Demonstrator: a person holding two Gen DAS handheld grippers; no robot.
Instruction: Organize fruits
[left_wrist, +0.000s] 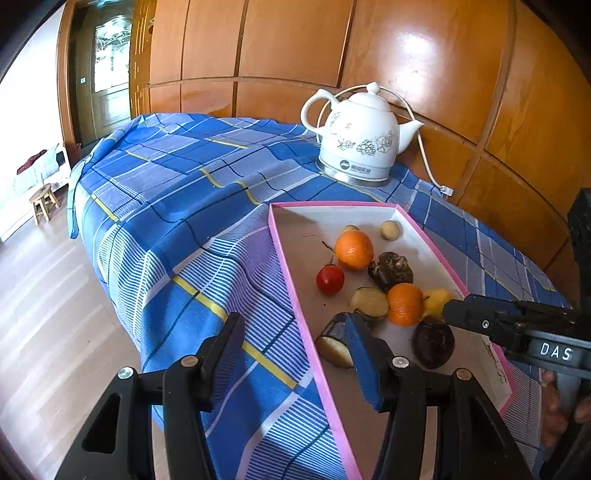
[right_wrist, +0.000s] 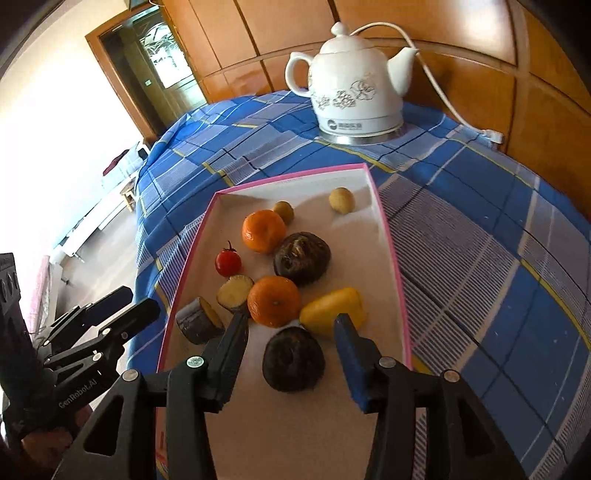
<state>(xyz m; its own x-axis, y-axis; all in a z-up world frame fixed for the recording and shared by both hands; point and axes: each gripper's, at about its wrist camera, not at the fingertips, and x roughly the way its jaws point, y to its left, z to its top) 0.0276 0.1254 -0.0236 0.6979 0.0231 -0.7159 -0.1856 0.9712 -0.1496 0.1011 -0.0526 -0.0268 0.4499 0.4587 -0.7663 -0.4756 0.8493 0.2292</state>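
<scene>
A pink-rimmed white tray (right_wrist: 391, 236) lies on the blue plaid cloth and holds two oranges (right_wrist: 274, 301), a small red tomato (right_wrist: 228, 261), two dark round fruits (right_wrist: 293, 358), a yellow fruit (right_wrist: 330, 308), cut pieces (right_wrist: 199, 320) and two small tan fruits (right_wrist: 341, 200). My right gripper (right_wrist: 291, 321) is open and empty, low over the tray's near end, with the near dark fruit between its fingers. My left gripper (left_wrist: 295, 325) is open and empty, astride the tray's left rim (left_wrist: 295, 295), next to a cut piece (left_wrist: 338, 341). It also shows in the right wrist view (right_wrist: 125, 306).
A white ceramic electric kettle (left_wrist: 360, 144) with a cord stands on the cloth behind the tray, against the wooden wall panels (left_wrist: 443, 55). The table's left edge drops to a wood floor (left_wrist: 44, 295). A small stool (left_wrist: 43, 201) stands far left.
</scene>
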